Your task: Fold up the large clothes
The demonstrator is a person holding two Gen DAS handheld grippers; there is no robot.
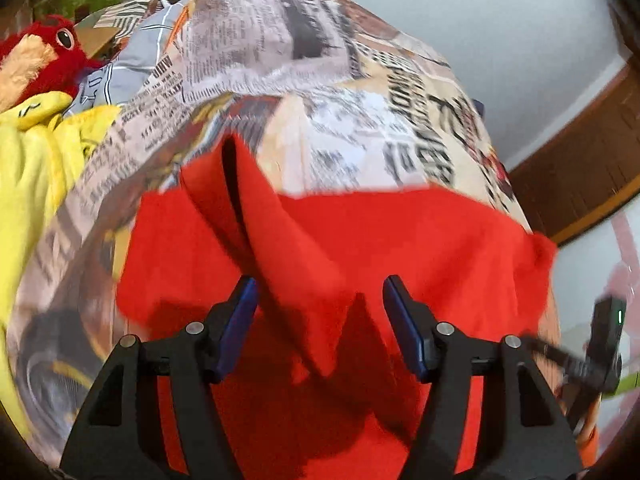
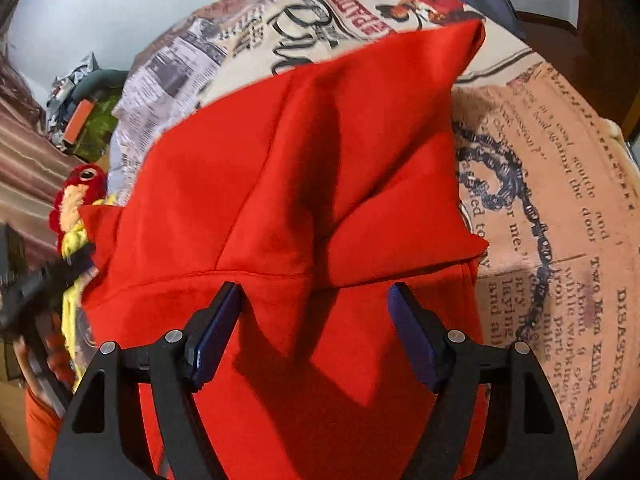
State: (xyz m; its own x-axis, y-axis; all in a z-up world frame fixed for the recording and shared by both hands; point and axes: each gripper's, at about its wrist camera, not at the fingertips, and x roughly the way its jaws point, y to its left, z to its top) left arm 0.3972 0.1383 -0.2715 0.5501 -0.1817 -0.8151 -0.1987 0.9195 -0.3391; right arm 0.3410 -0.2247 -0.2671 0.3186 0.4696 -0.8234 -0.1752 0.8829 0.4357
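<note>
A large red garment (image 1: 400, 248) lies on a bed covered with a newspaper-print sheet (image 1: 340, 80). In the left wrist view a raised fold of the red cloth runs between the jaws of my left gripper (image 1: 320, 292), which stands open just above it. In the right wrist view the same red garment (image 2: 300, 160) lies in folded layers with a seam and a pointed flap. My right gripper (image 2: 316, 296) is open over its near part, holding nothing. The other gripper shows at the left edge (image 2: 36, 284).
A red and yellow plush toy (image 1: 36, 64) and yellow cloth (image 1: 28, 168) lie at the left of the bed. The printed sheet (image 2: 560, 200) spreads right of the garment. A wooden door frame (image 1: 580, 168) and white wall stand beyond. Clutter (image 2: 84, 120) sits at the far left.
</note>
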